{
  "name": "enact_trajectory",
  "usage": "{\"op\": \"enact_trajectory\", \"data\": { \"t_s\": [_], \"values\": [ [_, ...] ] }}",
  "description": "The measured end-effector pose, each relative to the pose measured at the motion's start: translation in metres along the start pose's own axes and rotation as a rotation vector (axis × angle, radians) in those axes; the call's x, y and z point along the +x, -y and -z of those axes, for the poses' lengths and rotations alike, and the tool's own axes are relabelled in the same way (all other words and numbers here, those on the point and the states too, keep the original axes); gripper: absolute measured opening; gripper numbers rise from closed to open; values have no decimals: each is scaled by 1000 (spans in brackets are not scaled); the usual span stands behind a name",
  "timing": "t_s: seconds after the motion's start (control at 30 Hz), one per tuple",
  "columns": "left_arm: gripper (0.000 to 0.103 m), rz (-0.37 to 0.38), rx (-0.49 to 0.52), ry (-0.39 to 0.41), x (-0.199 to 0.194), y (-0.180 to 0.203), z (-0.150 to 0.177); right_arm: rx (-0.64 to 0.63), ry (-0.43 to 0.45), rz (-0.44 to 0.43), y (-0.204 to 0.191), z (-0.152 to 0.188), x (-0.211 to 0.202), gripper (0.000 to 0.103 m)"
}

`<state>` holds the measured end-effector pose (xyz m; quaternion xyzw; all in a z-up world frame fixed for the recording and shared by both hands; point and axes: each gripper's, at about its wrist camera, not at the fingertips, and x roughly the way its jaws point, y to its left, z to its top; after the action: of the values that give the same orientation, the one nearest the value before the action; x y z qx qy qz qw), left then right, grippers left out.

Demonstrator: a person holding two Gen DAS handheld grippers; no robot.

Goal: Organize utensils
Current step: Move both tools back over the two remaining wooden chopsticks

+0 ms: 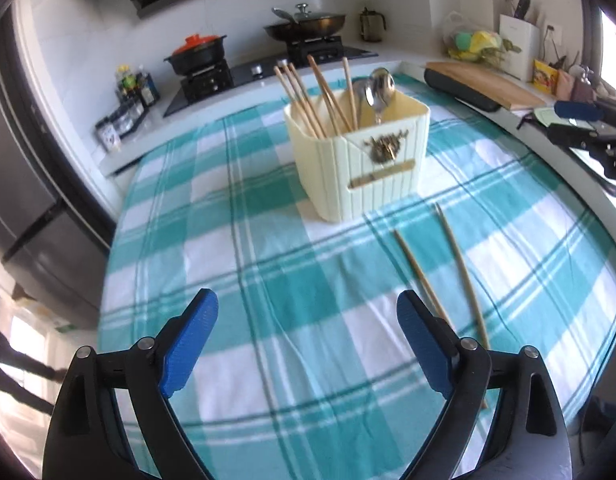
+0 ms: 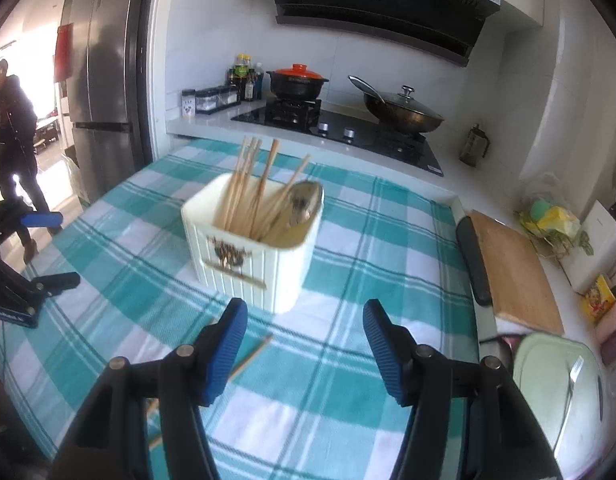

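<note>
A cream utensil holder [image 1: 359, 160] [image 2: 254, 256] stands on the teal checked cloth [image 1: 244, 248] [image 2: 347, 360], with several wooden chopsticks [image 1: 308, 96] [image 2: 248, 188] and metal spoons [image 1: 377, 88] [image 2: 304, 204] upright in it. Two loose chopsticks [image 1: 459, 268] lie on the cloth in front of the holder, just right of my left gripper [image 1: 308, 312], which is open and holds nothing. In the right wrist view my right gripper [image 2: 306, 320] is open above the cloth, near the holder, with a loose chopstick [image 2: 252, 354] beside its left finger.
A hob with a black pot with a red lid [image 2: 296, 80] and a lidded wok [image 2: 403, 112] lies behind. A wooden board [image 2: 511, 272] and a pale plate holding a spoon [image 2: 559, 392] sit right. Left: a fridge [image 2: 104, 80], a person [image 2: 12, 128].
</note>
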<state>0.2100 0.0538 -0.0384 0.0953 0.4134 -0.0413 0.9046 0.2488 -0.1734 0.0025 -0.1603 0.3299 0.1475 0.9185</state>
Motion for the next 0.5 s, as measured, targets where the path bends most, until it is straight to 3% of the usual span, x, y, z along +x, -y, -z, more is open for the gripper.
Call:
{"op": "enact_trajectory", "data": {
  "t_s": [0.1, 0.27, 0.37, 0.5],
  "values": [
    [92, 31, -70, -11, 0, 21, 38, 68, -24, 41, -11, 59, -8, 61],
    [92, 68, -182, -22, 4, 52, 81, 249, -75, 8, -31, 141, -13, 61],
    [92, 114, -218, -45, 9, 58, 91, 280, -88, -15, -43, 164, -14, 61],
    [92, 97, -224, -46, 12, 63, 93, 267, -91, -5, -48, 171, -13, 61]
  ]
}}
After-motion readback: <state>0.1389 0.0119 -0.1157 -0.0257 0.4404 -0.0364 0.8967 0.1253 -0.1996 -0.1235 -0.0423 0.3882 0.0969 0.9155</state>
